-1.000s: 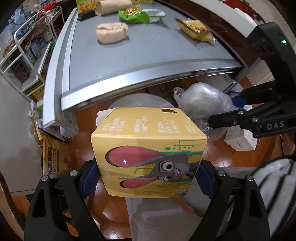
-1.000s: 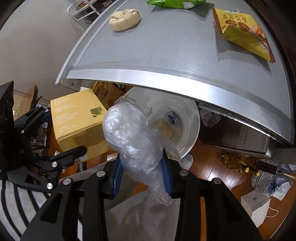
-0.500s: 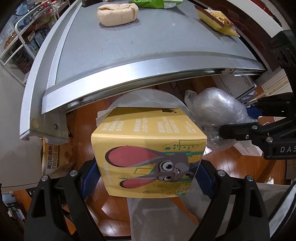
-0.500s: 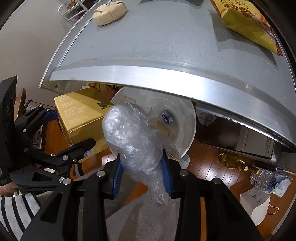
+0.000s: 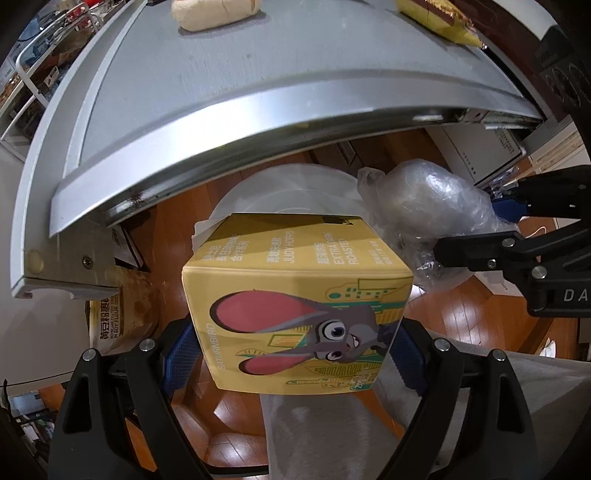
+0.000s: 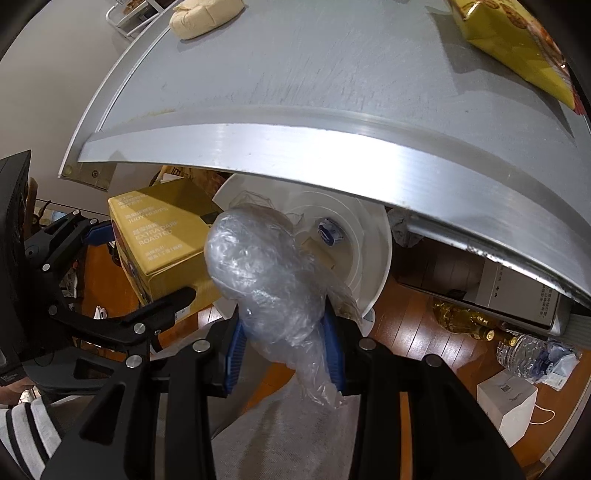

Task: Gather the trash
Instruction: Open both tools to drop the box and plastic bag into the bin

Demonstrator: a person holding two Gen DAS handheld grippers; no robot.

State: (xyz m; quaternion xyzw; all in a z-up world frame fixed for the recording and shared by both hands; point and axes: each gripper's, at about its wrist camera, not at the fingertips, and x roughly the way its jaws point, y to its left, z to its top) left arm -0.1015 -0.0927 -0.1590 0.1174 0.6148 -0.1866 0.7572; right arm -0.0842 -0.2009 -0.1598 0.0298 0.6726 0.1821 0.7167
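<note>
the left gripper (image 5: 295, 354) is clamped on a yellow box (image 5: 295, 291) printed with a cartoon rabbit, its blue pads (image 5: 181, 354) pressed to the box's two sides; the right gripper (image 6: 284, 347) is squeezed shut on a wad of clear plastic wrap (image 6: 266, 273); both pieces of trash hang side by side above a white bin (image 6: 376, 236) on the wooden floor (image 5: 461, 306), the bin partly tucked under the edge of a grey metal table (image 6: 314, 74); scraps already lie in the bin; a tan bundle (image 6: 205, 14) and a yellow snack bag (image 6: 517, 48) lie on the tabletop.
</note>
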